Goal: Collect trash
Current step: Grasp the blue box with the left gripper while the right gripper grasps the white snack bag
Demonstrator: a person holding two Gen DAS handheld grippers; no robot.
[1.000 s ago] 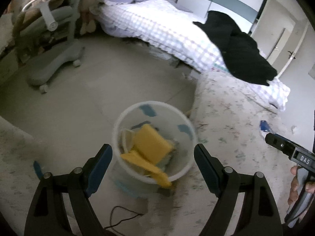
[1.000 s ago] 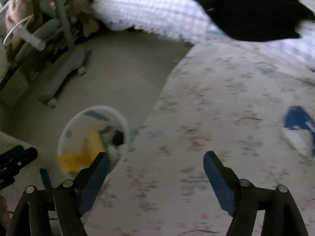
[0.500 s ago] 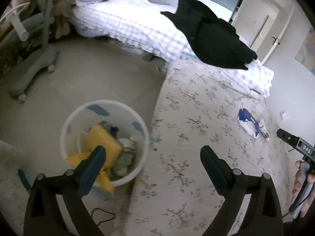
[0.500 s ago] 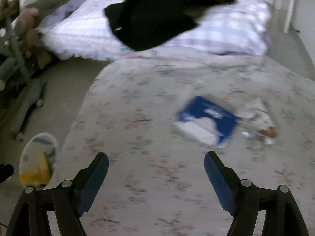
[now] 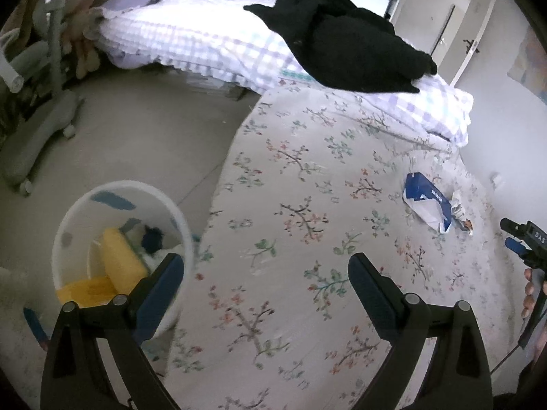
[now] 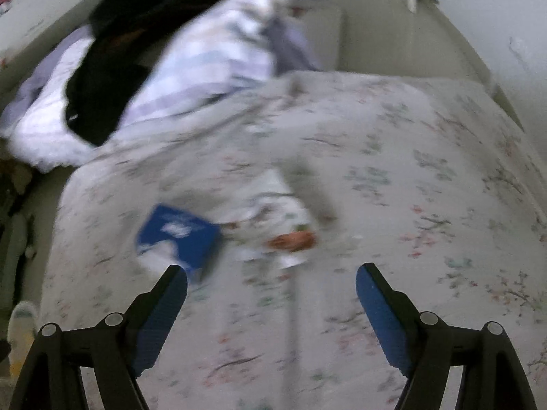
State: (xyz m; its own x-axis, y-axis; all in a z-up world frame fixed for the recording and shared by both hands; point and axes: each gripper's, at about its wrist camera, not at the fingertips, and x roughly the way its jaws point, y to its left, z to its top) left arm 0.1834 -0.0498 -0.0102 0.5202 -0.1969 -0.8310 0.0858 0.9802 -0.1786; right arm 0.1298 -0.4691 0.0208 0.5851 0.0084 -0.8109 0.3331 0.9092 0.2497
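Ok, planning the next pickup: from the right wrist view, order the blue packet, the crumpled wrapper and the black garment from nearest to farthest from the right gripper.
1. Blue packet, just ahead of the right gripper's left finger.
2. Crumpled wrapper, ahead and central; nearly as close, blur makes it hard to separate.
3. Black garment, far back left on the checked bedding.

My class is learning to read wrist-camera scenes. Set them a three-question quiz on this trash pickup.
1. True or false: the right claw grips the blue and white packet.
2. Where does the white bin stand?
A. on the bed
B. on the floor beside the bed
C. on the checked quilt
3. Fill in: a ____ garment lies on the checked quilt.

Key:
1. False: it is open, with nothing between its fingers.
2. B
3. black
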